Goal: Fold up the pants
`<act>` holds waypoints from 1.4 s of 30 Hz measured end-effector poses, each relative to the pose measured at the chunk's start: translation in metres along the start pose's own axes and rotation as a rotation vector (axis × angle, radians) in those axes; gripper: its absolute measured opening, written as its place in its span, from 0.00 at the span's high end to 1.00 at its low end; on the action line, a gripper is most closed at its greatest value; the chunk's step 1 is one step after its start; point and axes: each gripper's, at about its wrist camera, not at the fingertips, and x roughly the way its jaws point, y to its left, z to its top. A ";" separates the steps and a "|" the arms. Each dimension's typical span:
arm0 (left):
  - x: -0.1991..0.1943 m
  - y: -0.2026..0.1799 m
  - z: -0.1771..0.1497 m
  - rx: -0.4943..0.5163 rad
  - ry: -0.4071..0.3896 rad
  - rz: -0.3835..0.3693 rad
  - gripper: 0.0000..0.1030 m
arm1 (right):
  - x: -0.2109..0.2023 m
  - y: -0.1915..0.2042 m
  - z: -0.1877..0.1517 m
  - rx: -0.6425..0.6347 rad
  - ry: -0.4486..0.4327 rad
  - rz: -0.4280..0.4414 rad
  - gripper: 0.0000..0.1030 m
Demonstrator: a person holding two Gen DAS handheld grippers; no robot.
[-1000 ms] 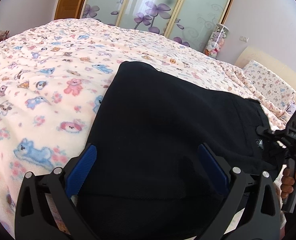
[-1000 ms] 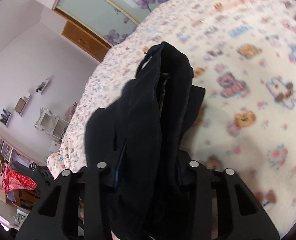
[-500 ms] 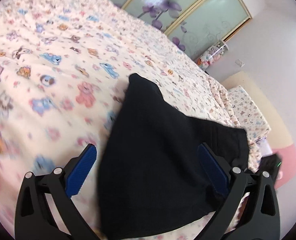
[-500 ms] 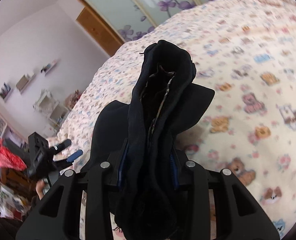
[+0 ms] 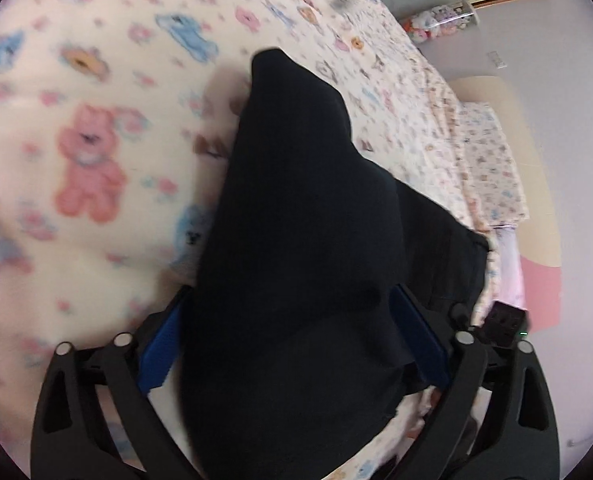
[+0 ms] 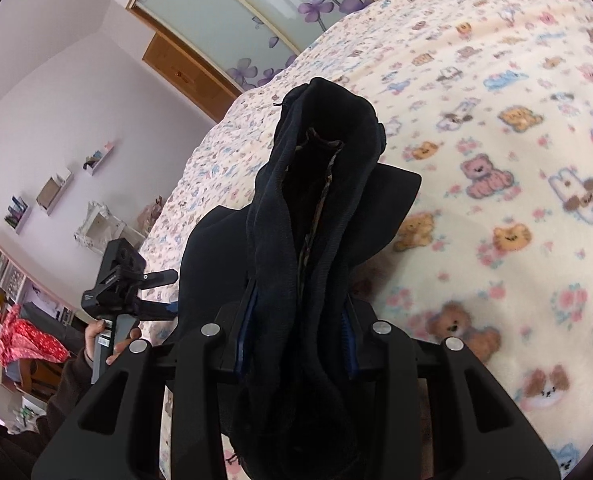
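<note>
Black pants (image 5: 296, 208) lie on a teddy-bear print bedspread (image 5: 84, 160), partly lifted. My left gripper (image 5: 292, 320) has closed in on a bunched fold of the pants; the blue pads (image 5: 158, 354) press the cloth from both sides. My right gripper (image 6: 296, 320) is shut on the waistband end of the pants (image 6: 320, 184), which stands up in a bundle with its opening showing. The left gripper also shows in the right wrist view (image 6: 164, 292), held by a hand at the bed's edge.
The bedspread (image 6: 516, 160) fills the right wrist view to the right. A pillow (image 5: 492, 168) and headboard lie at the far right in the left wrist view. Wardrobe doors (image 6: 256, 20), wall shelves (image 6: 52, 192) and a red cloth (image 6: 24, 340) stand beyond the bed.
My left gripper went from wide open over the flat pants to closed on a gathered fold. My right gripper kept its hold and tilted, the bundle lifted.
</note>
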 end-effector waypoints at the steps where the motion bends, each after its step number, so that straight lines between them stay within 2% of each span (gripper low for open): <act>1: 0.001 0.001 0.000 -0.006 -0.005 -0.030 0.11 | 0.000 -0.004 -0.001 0.012 -0.002 0.003 0.65; 5: -0.007 -0.007 -0.005 0.011 -0.060 -0.186 0.12 | 0.000 -0.017 -0.006 0.047 -0.016 0.003 0.65; 7: -0.012 -0.017 -0.009 0.056 -0.084 -0.205 0.15 | 0.000 -0.023 -0.007 0.072 -0.022 0.014 0.65; 9: -0.014 -0.021 -0.010 0.071 -0.099 -0.183 0.26 | 0.001 -0.027 -0.008 0.087 -0.026 0.020 0.65; 11: -0.010 -0.020 -0.009 0.071 -0.099 -0.110 0.49 | 0.001 -0.028 -0.009 0.094 -0.029 0.022 0.65; 13: -0.005 -0.015 -0.008 0.063 -0.090 -0.034 0.64 | 0.001 -0.028 -0.009 0.093 -0.030 0.022 0.65; 15: -0.003 -0.010 -0.008 0.039 -0.092 -0.012 0.68 | 0.001 -0.028 -0.010 0.088 -0.032 0.018 0.65; 17: -0.004 -0.007 -0.007 0.023 -0.103 -0.012 0.78 | 0.000 -0.028 -0.010 0.079 -0.040 0.014 0.65; 20: -0.010 -0.017 -0.010 0.065 -0.132 0.013 0.87 | -0.003 -0.030 -0.012 0.107 -0.062 0.054 0.66; 23: -0.018 -0.031 -0.011 0.126 -0.157 0.034 0.90 | -0.006 -0.034 -0.010 0.145 -0.083 0.103 0.67; 27: -0.030 -0.048 -0.012 0.166 -0.177 0.005 0.91 | -0.007 -0.031 -0.003 0.141 -0.088 0.134 0.68; 34: -0.036 -0.079 -0.007 0.268 -0.245 0.034 0.92 | 0.001 -0.023 0.031 0.138 -0.109 0.155 0.68; 42: -0.038 -0.109 0.039 0.298 -0.381 0.034 0.92 | 0.011 -0.014 0.089 0.112 -0.204 0.178 0.69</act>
